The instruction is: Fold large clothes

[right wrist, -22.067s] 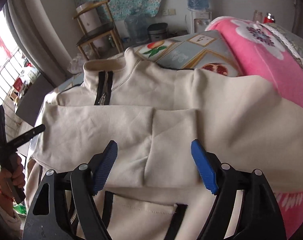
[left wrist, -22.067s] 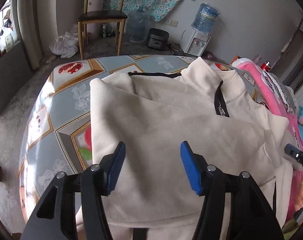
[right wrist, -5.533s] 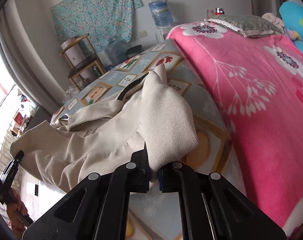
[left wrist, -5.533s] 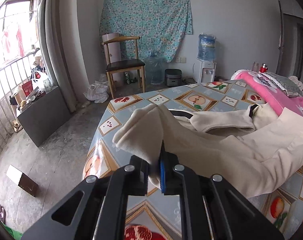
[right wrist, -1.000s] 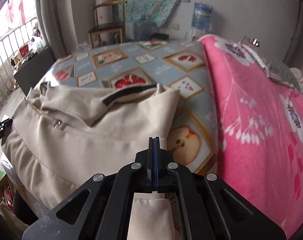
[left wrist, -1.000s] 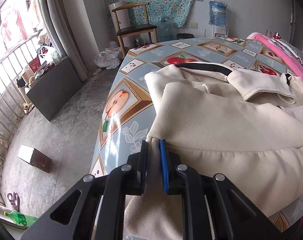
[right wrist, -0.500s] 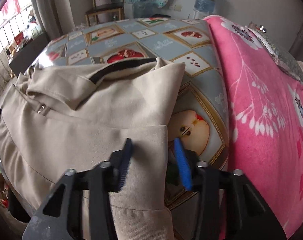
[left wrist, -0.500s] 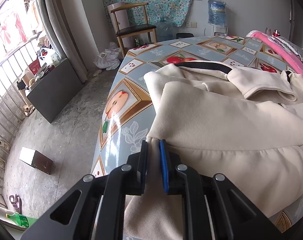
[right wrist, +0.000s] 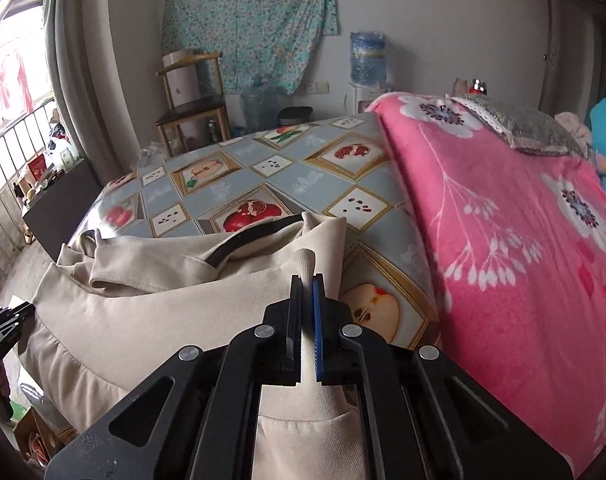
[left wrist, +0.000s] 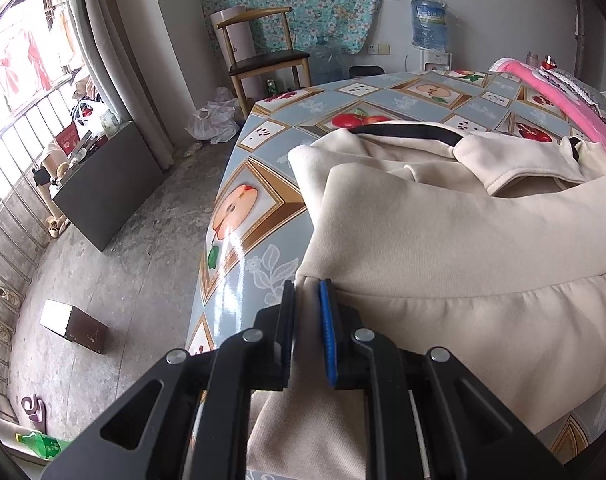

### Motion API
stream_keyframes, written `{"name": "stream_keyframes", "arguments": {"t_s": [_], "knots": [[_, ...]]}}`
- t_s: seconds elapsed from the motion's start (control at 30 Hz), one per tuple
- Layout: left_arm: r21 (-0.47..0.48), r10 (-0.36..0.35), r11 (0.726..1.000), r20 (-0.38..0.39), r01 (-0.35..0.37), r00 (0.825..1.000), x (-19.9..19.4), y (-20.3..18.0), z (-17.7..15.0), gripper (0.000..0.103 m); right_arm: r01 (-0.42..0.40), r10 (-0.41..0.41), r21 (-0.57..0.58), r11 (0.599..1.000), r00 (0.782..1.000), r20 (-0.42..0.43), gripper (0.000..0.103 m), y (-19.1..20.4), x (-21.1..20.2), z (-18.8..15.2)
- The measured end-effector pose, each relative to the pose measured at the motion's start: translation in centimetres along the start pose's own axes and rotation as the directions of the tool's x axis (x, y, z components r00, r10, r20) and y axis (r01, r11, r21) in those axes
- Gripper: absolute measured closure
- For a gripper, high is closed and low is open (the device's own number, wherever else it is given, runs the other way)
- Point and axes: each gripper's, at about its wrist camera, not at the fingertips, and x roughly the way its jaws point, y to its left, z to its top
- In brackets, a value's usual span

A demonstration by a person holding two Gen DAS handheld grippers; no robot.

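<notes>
A: We log both pinches: left gripper and right gripper clamp the cream jacket on the tablecloth.

B: Thin pinches; we risk slippage, collapsing the fold.

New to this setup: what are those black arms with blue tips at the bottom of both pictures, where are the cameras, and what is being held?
They are handheld two-finger grippers, one per hand, each with a fisheye camera looking along its fingers. The left gripper is shut on the near edge of a cream jacket; the right gripper is shut on a pinched-up fold of that jacket's other side. The jacket lies on a fruit-patterned tablecloth, beside a pink blanket.
</notes>
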Motion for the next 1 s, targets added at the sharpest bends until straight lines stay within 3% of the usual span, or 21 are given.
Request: {"name": "stream_keyframes", "arguments": {"t_s": [0.1, 0.2, 0.27, 0.3, 0.33, 0.4, 0.6, 0.77, 0.93, 1.0], "knots": [[-0.010, -0.011, 1.000, 0.000, 0.011, 1.000, 0.1, 0.1, -0.1, 0.090, 0.035, -0.031, 0.024, 0.999, 0.987, -0.155, 0.099, -1.1, 5.4, -1.8], [-0.013, -0.026, 1.000, -0.004, 0.026, 1.000, -0.1, 0.3, -0.1, 0.090, 0.058, -0.053, 0.028, 0.998, 0.986, -0.159, 0.096, -1.0, 5.7, -2.3], [-0.006, -0.063, 0.998, -0.006, 0.063, 0.998, -0.5, 0.6, 0.0, 0.090, 0.081, -0.076, 0.026, 0.996, 0.984, -0.159, 0.087, -0.9, 4.9, -2.0], [-0.011, -0.085, 0.996, 0.004, 0.085, 0.996, -1.0, 0.9, 0.1, 0.090, 0.089, -0.084, 0.025, 0.996, 0.985, -0.152, 0.076, -0.9, 4.5, -1.8], [-0.024, -0.114, 0.993, 0.009, 0.114, 0.993, -1.3, 1.3, 0.2, 0.090, 0.096, -0.091, 0.024, 0.995, 0.986, -0.142, 0.056, -0.9, 3.9, -1.7], [-0.053, -0.173, 0.983, 0.024, 0.174, 0.985, -2.0, 2.1, 0.8, 0.090, 0.089, -0.086, 0.017, 0.996, 0.989, -0.121, 0.035, -0.9, 2.7, -1.4], [-0.128, -0.261, 0.957, -0.001, 0.259, 0.965, -0.8, 2.9, 3.2, 0.090, 0.015, -0.011, 0.043, 0.999, 0.997, -0.073, 0.031, 0.3, -1.1, -1.2], [-0.260, -0.384, 0.894, -0.021, 0.366, 0.923, 0.0, 4.9, 4.5, 0.088, -0.020, 0.022, 0.039, 0.999, 0.998, -0.057, 0.030, 1.7, -2.6, -1.6], [-0.249, -0.432, 0.876, -0.030, 0.412, 0.901, 0.8, 4.0, 6.0, 0.084, -0.072, 0.075, 0.037, 0.997, 0.995, -0.071, 0.030, 2.8, -2.4, -2.1], [-0.238, -0.398, 0.897, -0.066, 0.373, 0.915, 2.1, 3.2, 6.7, 0.083, -0.067, 0.069, 0.028, 0.997, 0.994, -0.082, 0.030, 3.2, -2.2, -2.3]]}}
